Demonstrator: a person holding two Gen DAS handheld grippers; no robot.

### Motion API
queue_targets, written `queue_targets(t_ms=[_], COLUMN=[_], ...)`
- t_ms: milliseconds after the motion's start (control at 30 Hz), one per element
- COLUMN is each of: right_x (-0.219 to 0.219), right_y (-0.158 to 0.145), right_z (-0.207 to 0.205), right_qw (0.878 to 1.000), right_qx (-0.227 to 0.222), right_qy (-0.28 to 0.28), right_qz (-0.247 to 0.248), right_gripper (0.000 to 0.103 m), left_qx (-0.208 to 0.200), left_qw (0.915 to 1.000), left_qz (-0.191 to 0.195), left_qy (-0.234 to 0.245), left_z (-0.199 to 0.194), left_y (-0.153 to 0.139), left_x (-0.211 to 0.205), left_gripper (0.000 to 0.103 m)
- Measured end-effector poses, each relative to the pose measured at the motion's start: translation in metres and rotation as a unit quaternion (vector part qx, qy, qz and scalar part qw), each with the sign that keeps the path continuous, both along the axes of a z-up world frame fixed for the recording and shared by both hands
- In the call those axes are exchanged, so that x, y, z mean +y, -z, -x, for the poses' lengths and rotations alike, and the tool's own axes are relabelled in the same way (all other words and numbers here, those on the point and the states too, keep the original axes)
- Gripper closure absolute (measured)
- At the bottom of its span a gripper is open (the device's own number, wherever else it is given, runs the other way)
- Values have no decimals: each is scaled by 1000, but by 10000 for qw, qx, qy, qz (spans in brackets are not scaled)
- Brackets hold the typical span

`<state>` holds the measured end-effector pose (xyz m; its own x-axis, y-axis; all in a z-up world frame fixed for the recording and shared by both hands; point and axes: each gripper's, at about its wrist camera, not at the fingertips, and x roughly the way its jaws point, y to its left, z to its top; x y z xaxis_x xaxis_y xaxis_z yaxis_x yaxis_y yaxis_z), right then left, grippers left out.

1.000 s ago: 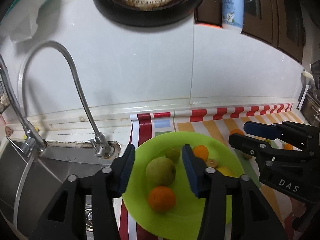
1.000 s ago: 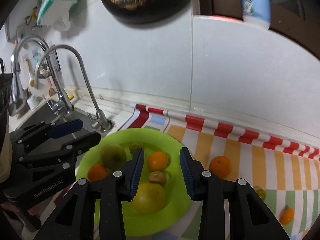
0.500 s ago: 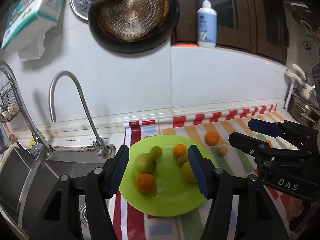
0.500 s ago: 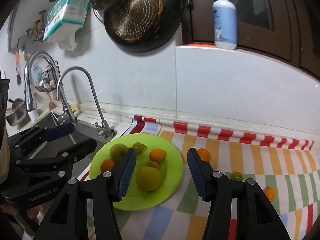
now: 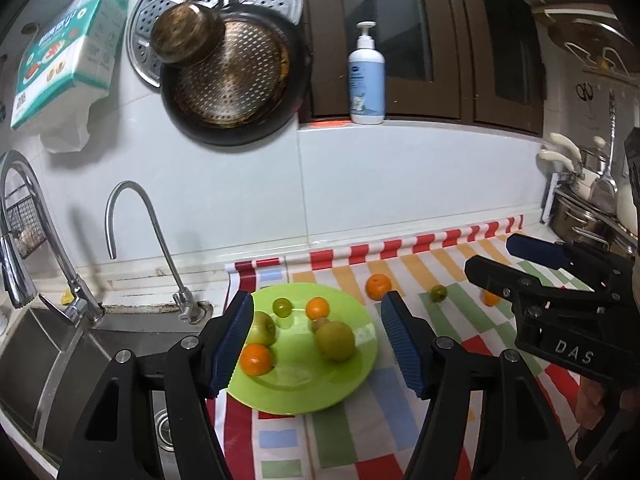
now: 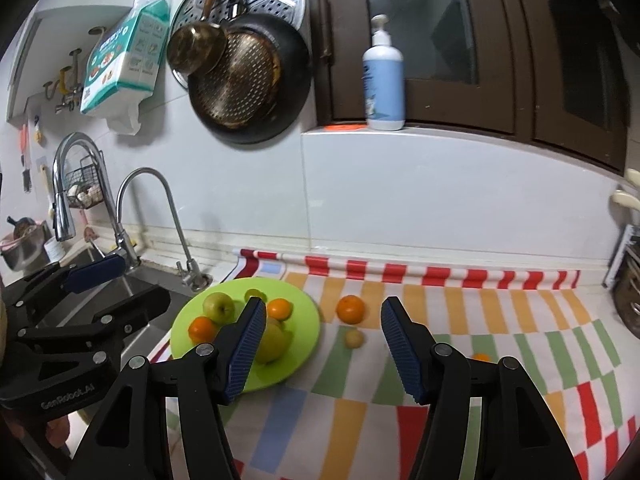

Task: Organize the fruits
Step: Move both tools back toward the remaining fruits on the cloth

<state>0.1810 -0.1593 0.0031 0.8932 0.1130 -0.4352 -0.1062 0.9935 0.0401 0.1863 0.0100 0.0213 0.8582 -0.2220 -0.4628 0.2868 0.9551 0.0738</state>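
Your left gripper [image 5: 318, 338], jaws just opening and empty, frames the green plate [image 5: 320, 394] at lower centre.

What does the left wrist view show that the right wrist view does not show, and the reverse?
Only the left wrist view shows the steel pots at the far right and the sink drain. Only the right wrist view shows the wall hooks and a bowl beside the sink. Both show the green plate with fruit, a loose orange on the striped cloth, the hanging pan and the soap bottle.
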Motion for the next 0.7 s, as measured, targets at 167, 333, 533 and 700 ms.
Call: queue_targets(t_ms=[167, 333, 533, 700], right_x=[-18, -34, -58, -77], right_y=[0, 0, 2, 6], right_z=[15, 27, 39, 42], right_qw=[9999, 9994, 9982, 9971], right_qx=[-2, -27, -63, 1], right_qy=[169, 344, 578, 752], right_qz=[18, 76, 137, 131], right_gripper=[42, 42, 42, 42], left_qx=[13, -51, -145, -246], left_qw=[10000, 10000, 9998, 9996], left_qz=[57, 60, 50, 83], left_qy=[18, 58, 162, 117], left_z=[11, 20, 28, 29], left_y=[2, 3, 5, 11], left_x=[-12, -29, -50, -65], left_gripper=[36, 36, 36, 36])
